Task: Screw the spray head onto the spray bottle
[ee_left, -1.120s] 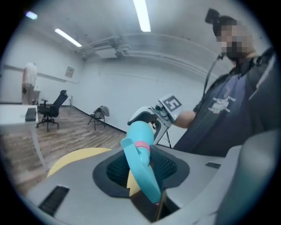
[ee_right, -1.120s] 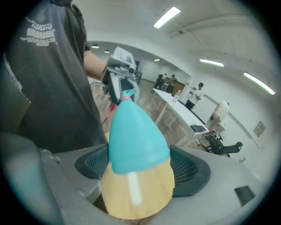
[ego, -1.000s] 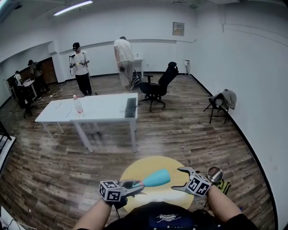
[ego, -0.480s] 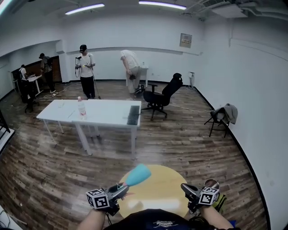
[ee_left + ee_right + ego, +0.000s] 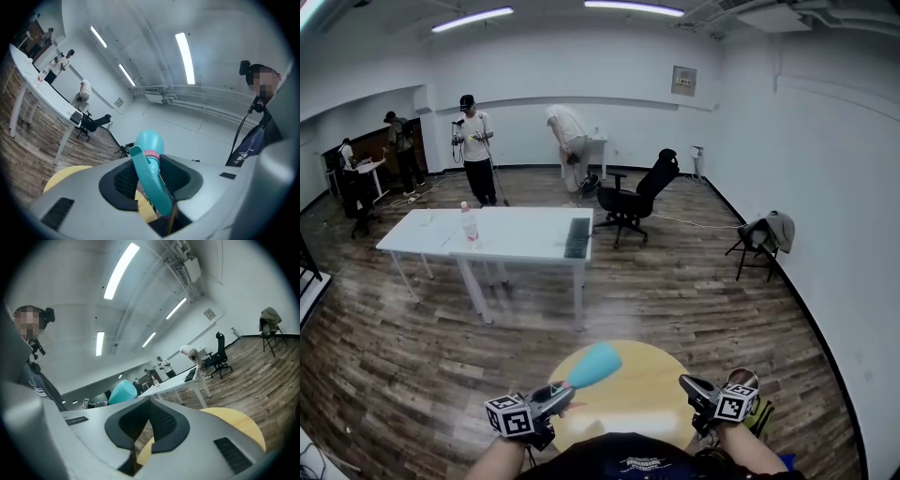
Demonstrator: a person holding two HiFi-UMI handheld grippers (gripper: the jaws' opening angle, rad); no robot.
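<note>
The left gripper (image 5: 561,397) clamps the teal bottle (image 5: 595,364) over the near round table (image 5: 637,398). The spray head (image 5: 149,183) seems already joined at the pink collar (image 5: 152,153). The right gripper (image 5: 692,388), to the right, is closed and empty, and would need to open for any final twist. The white table (image 5: 516,246) and chair (image 5: 628,192) stand far off, and nothing obstructs.

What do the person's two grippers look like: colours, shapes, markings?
Both the left gripper and right gripper have pale grey jaws lined with black ribbed pads. Each carries a cube of black-and-white square markers.
</note>
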